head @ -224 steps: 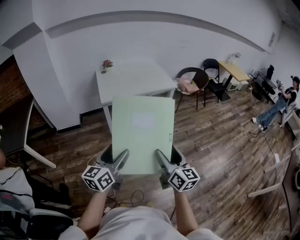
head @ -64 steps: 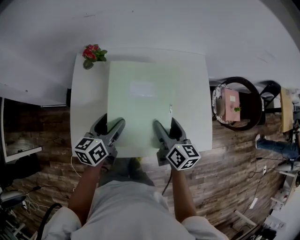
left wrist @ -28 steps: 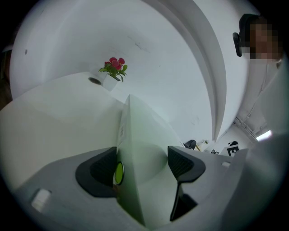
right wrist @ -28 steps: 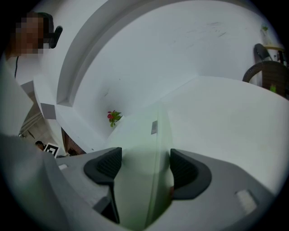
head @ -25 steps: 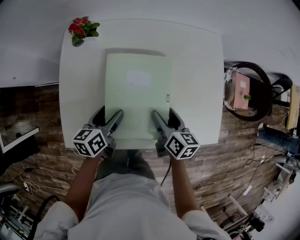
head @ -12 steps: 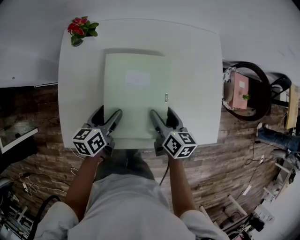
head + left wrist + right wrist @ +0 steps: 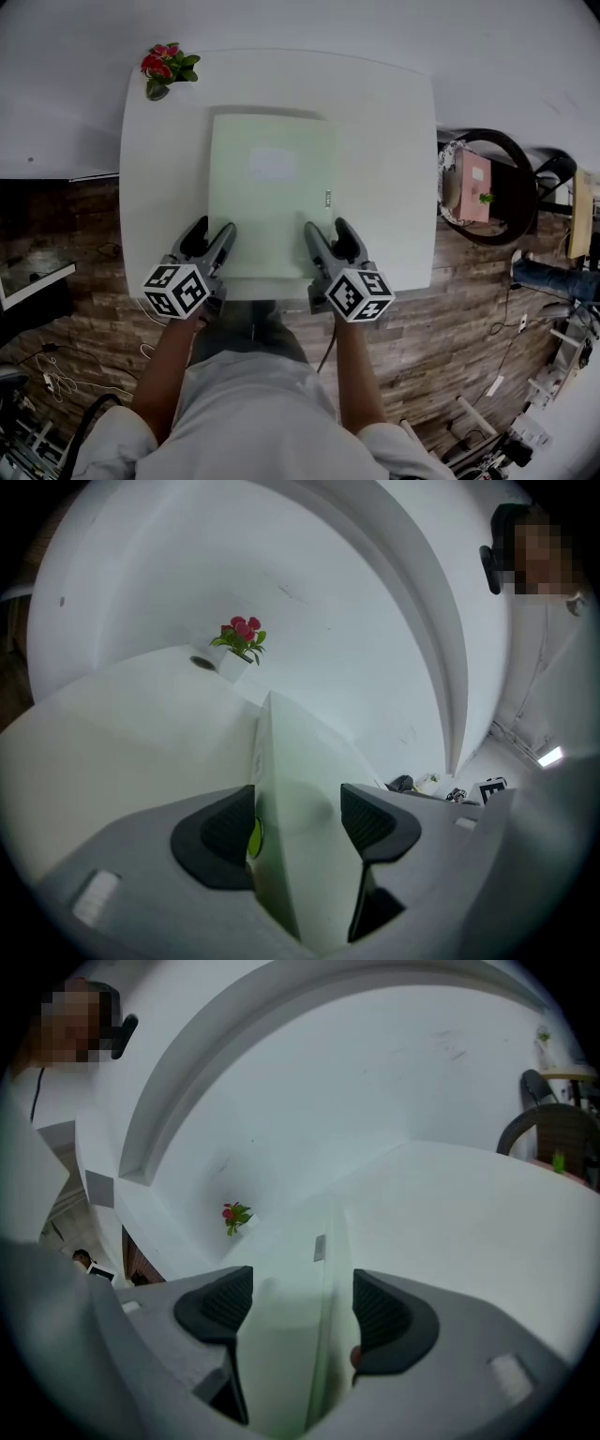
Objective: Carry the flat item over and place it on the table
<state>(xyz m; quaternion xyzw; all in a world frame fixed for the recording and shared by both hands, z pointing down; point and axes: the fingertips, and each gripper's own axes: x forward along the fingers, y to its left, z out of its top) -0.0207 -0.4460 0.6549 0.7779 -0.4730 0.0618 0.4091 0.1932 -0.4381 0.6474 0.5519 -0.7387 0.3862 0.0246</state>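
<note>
The folder lies on the worktop (flowers behind it), its near edge loose inside the wide right tool and the closing left tool.

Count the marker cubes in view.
2: the left cube is by the white table's near edge, left of centre; the right cube beside it, right of centre. None appears hidden.

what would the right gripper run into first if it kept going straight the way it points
The green folder. It already lies between the open jaws of the right gripper, so its near edge would probably meet the jaws' throat first. Beyond, only the white table and wall seem in line.
</note>
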